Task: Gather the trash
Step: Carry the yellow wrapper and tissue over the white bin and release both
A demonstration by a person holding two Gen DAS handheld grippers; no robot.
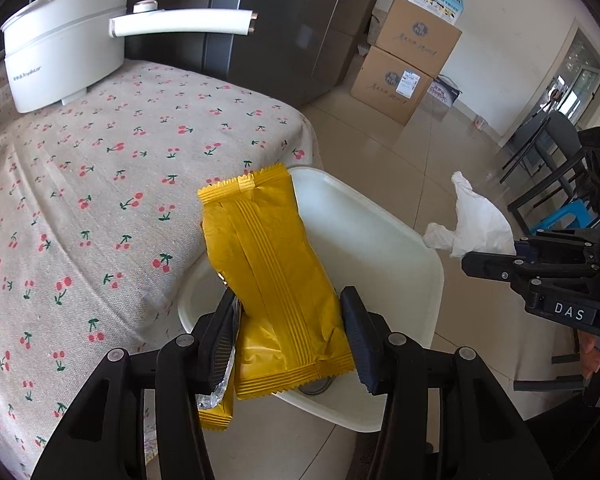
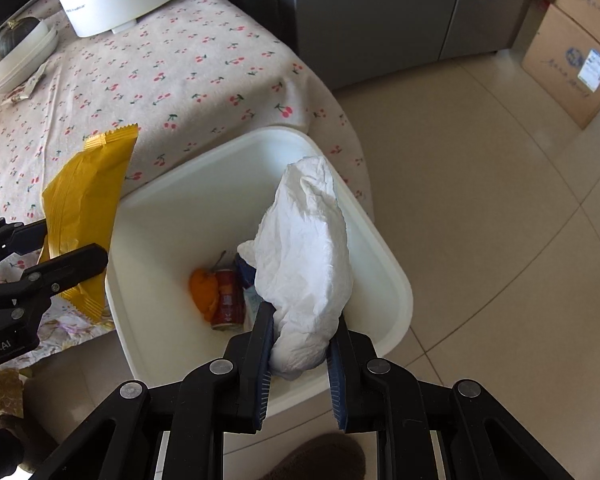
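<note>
The left gripper (image 1: 292,336) held a yellow snack wrapper (image 1: 268,276) between its jaws, which were clamped on the wrapper's lower part. The wrapper stood nearly upright over the near-left rim of the white plastic bin (image 1: 384,264), its crimped, saw-toothed top edge pointing up. It was a glossy foil-like pouch with a ridged seam running down its back, and a torn flap showing a silvery lining hung beside the left jaw.

The right gripper (image 2: 300,344) had its jaws closed on a crumpled white tissue (image 2: 308,256), gripping its lower end while the rest rose as a soft, wrinkled mass above the bin's opening (image 2: 396,288). The bin was smooth, rectangular with rounded corners, and stood on the tiled floor (image 2: 500,200) against the corner of the desk. At its bottom lay a red can (image 2: 229,300) on its side, touching an orange peel (image 2: 204,292).

The desk wore a coarse beige cloth printed with cherries (image 1: 120,184), creased in places. A white electric pot (image 1: 60,40) with a long handle sat at its far end.
</note>
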